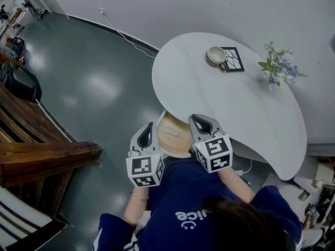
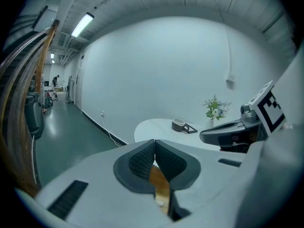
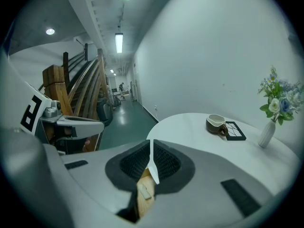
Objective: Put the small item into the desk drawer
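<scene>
The white desk (image 1: 230, 103) has its wooden drawer (image 1: 180, 149) pulled out toward the person. A small pale item (image 1: 171, 134) lies flat on the drawer's floor, also seen as the item (image 3: 145, 190) below the right jaws and the item (image 2: 160, 202) below the left jaws. My left gripper (image 1: 149, 126) hovers at the drawer's left side, my right gripper (image 1: 196, 118) at its right side over the desk's edge. The left gripper (image 2: 154, 151) is shut with its pads touching. The right gripper (image 3: 151, 158) is shut to a thin slit, with nothing between its pads.
A cup (image 1: 216, 55) beside a dark square coaster (image 1: 234, 59) and a vase of flowers (image 1: 277, 69) stand at the desk's far side. A wooden staircase (image 1: 31, 140) rises at the left. A cable (image 1: 125, 38) runs along the wall on the grey floor.
</scene>
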Available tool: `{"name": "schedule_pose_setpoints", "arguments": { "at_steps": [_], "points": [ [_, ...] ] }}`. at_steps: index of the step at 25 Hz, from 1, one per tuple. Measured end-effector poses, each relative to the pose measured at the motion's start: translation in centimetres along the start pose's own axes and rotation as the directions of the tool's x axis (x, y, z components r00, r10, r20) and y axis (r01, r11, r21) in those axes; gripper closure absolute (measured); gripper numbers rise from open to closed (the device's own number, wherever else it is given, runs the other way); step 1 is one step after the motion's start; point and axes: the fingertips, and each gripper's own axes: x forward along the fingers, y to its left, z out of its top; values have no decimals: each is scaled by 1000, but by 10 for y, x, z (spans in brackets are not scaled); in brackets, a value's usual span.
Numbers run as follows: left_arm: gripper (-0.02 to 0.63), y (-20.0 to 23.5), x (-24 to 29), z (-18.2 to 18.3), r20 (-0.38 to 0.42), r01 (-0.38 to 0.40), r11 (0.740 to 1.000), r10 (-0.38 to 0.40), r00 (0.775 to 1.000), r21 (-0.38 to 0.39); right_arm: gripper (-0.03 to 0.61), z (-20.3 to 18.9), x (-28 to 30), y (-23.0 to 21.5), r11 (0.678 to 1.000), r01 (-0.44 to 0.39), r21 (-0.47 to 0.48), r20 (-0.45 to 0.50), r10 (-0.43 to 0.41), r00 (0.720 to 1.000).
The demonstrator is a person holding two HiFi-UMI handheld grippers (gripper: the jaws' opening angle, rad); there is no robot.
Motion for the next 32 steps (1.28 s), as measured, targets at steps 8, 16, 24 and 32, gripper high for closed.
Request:
{"name": "schedule_pose_setpoints", "arguments": {
  "at_steps": [8,16,24,32],
  "points": [
    [609,-1,0,-2,3,2,1000,-2,1000,-5,571,-4,0,-1,1000,3,26,3,-3,1000],
    [609,-3,0,-4,-9,7,1000,-7,1000,-3,571,2,-2,0,1000,15,-8,31,-15,999],
    [609,-4,3,-6,-18,9,1000,-9,1000,3,572,4,-3,5,999,11,-46,59,-8,998],
    [609,-11,2,-1,5,28,999,-28,1000,29,572,6,-2,8,998,-2,-61,64,6,998]
  ]
}}
